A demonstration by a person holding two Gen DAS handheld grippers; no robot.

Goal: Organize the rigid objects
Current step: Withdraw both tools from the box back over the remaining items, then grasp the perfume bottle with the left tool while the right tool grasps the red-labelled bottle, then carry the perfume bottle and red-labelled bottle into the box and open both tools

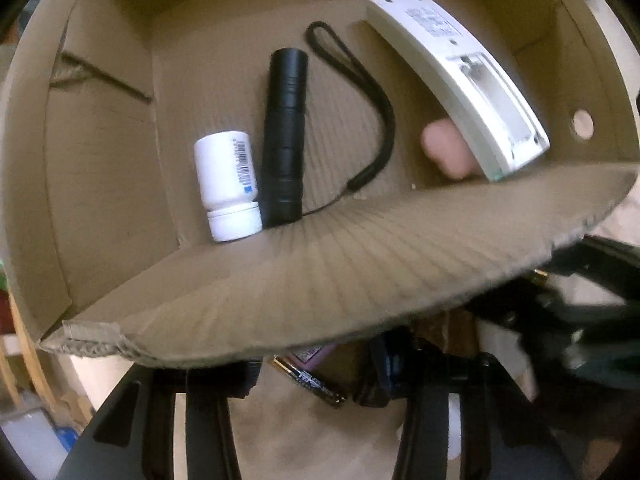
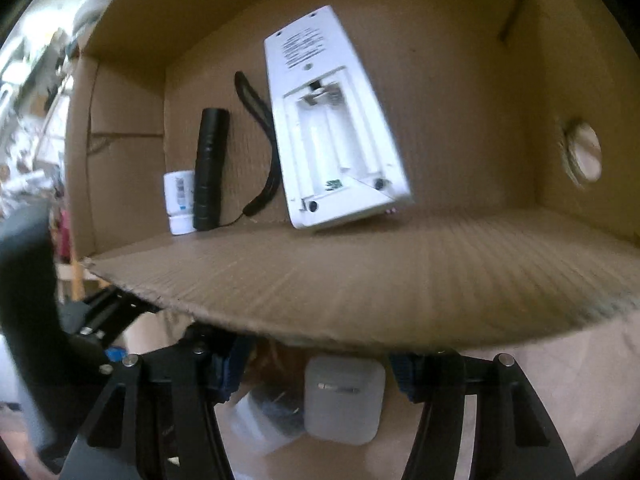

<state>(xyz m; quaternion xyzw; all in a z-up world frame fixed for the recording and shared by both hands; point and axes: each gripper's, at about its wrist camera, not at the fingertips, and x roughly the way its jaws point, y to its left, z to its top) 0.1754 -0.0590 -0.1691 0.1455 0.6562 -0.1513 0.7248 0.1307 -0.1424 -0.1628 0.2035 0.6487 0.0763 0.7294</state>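
An open cardboard box (image 1: 320, 272) (image 2: 360, 280) fills both views. Inside lie a white pill bottle (image 1: 228, 184) (image 2: 179, 200), a black flashlight (image 1: 285, 136) (image 2: 209, 172) with a wrist strap (image 1: 360, 92), and a white remote (image 1: 460, 76) (image 2: 332, 128), back up with its battery bay uncovered. The remote leans tilted, with a pinkish blurred shape (image 1: 446, 148) under it. My left gripper (image 1: 320, 380) is open, below the box's near wall, over a black battery (image 1: 310, 380). My right gripper (image 2: 320, 376) is open, over a white earbud case (image 2: 344, 396).
The box's near wall hides the fingertips of both grippers. A round hole (image 2: 584, 156) pierces the box's right wall. A clear wrapper (image 2: 264, 416) lies beside the earbud case on a tan surface (image 2: 560, 380). The other gripper's black frame (image 1: 580, 320) is at the left view's right.
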